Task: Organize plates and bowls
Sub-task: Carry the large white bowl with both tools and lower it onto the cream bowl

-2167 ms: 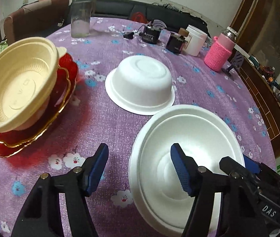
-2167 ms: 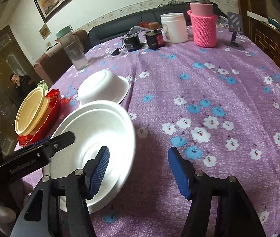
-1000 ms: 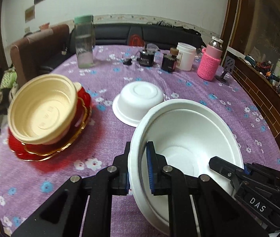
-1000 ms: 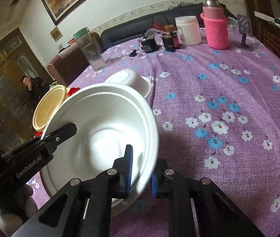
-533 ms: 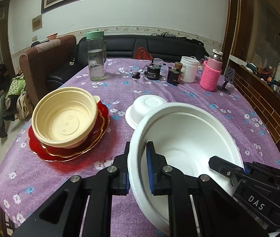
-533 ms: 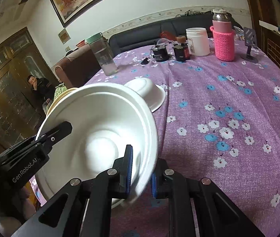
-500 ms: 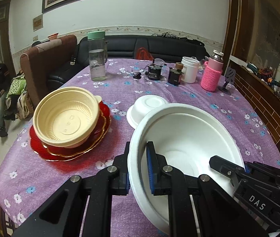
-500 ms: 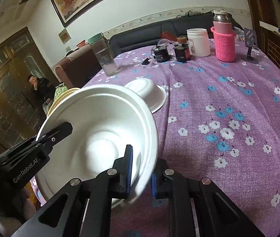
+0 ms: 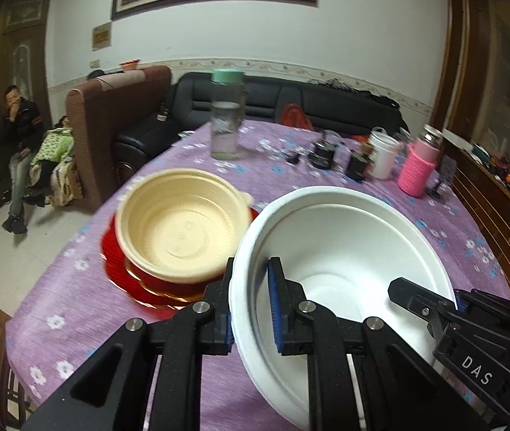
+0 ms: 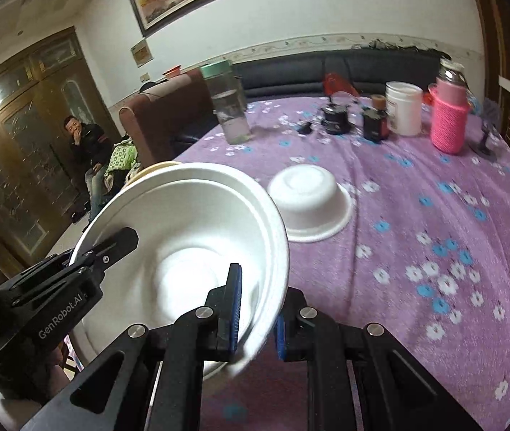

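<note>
I hold the white bowl (image 9: 344, 251) off the table, my left gripper (image 9: 251, 305) and right gripper (image 10: 256, 314) each clamped on opposite rims. To nest it well, I should keep both level and centre it over the yellow bowl (image 9: 179, 226) ahead-left.

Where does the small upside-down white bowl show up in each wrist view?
Left wrist: not visible; the held large white bowl likely hides it.
Right wrist: centre right, rim down on the purple tablecloth, small white bowl.
Shared landmark: the green-lidded bottle.
</note>
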Tool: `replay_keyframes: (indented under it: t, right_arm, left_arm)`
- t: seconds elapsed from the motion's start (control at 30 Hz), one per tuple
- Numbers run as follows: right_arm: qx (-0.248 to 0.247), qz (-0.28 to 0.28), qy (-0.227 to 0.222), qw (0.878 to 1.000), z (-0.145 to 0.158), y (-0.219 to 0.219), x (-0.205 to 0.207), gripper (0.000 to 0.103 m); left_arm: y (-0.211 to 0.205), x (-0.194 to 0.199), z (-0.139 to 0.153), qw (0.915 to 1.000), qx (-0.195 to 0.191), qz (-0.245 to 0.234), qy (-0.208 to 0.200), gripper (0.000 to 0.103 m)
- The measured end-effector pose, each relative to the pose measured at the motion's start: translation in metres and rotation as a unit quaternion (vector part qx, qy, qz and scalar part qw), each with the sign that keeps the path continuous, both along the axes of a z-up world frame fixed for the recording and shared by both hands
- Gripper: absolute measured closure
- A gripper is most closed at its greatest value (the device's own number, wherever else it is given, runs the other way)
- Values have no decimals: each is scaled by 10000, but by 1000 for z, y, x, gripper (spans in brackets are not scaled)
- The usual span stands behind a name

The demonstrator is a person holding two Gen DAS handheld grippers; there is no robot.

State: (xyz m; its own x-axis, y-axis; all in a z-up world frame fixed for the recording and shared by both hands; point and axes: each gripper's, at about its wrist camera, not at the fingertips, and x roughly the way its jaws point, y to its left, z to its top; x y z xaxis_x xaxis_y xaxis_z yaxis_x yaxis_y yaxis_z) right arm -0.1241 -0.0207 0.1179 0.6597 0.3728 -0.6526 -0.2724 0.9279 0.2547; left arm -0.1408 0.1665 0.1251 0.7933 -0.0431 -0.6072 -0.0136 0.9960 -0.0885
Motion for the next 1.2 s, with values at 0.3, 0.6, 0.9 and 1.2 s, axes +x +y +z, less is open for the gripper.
replay_keyframes:
  t: [0.3, 0.6, 0.9, 1.2]
  right_arm:
    - [82, 420, -100, 9990, 22, 63, 54, 86]
    - [-239, 708, 65, 9972, 10, 122, 99, 86]
    - [-597, 570, 176, 9964, -13, 138, 126, 85]
    - [-734, 589, 184, 9954, -26, 142, 132, 85]
  left_arm:
    - [61, 30, 23, 9977, 215, 590, -253, 88]
    - [105, 65, 12, 9939, 320, 1057, -66, 85]
    - [110, 101, -16, 9922, 511, 1119, 200, 82]
    - [111, 96, -18, 9911, 483, 1235, 77, 32]
